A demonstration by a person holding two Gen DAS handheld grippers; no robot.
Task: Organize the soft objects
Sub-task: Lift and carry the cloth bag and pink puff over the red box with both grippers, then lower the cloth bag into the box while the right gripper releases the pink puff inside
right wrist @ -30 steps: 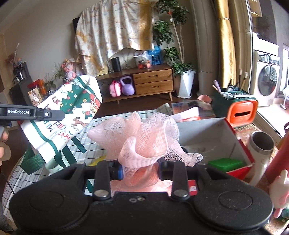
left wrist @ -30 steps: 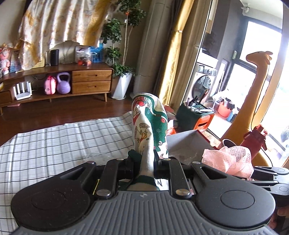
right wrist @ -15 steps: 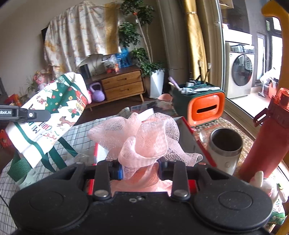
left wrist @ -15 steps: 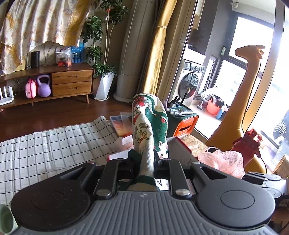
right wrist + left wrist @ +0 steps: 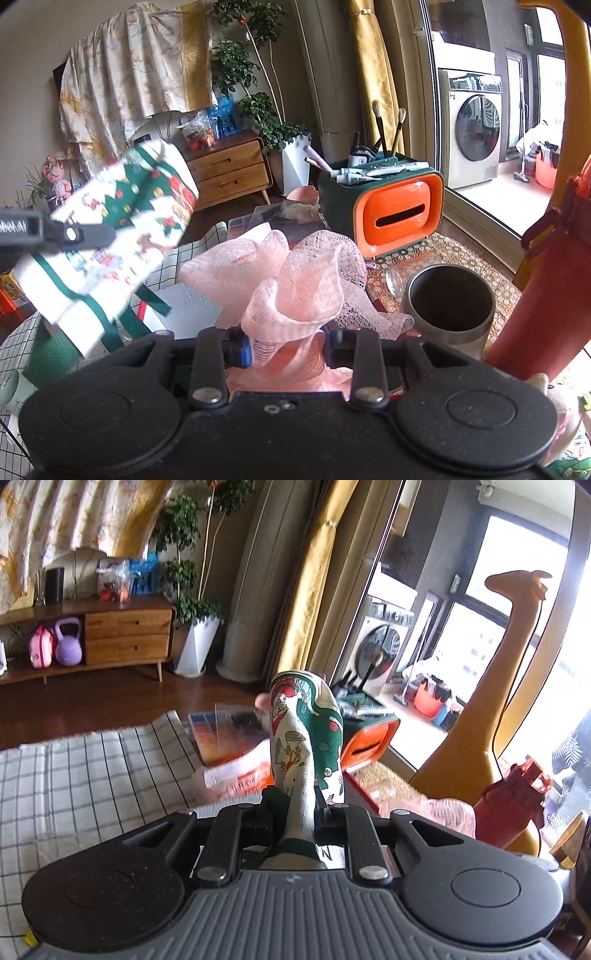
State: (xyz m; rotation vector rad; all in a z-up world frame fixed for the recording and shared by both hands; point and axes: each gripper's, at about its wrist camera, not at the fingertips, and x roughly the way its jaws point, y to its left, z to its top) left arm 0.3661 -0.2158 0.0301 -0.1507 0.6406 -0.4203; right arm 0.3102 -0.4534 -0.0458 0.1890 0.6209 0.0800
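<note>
My left gripper [image 5: 301, 810] is shut on a Christmas-print cloth [image 5: 304, 738], white and green, which stands up between its jaws. The same cloth [image 5: 118, 229] hangs at the left of the right wrist view, with the left gripper's finger [image 5: 74, 233] across it. My right gripper [image 5: 288, 349] is shut on a pink mesh bath sponge [image 5: 291, 280], held above the table. The sponge [image 5: 439, 810] also shows low right in the left wrist view. A red-edged open box [image 5: 184, 306] lies below the sponge, mostly hidden.
A checked tablecloth [image 5: 92, 775] covers the table. An orange and green brush holder [image 5: 391, 214], a steel cup [image 5: 448, 299] and a red bottle [image 5: 543, 295] stand at the right. A yellow giraffe figure [image 5: 476, 738] stands by the window.
Both grippers have swung to the right with their loads still held. The brush holder, cup and red bottle now sit closer in the right wrist view.
</note>
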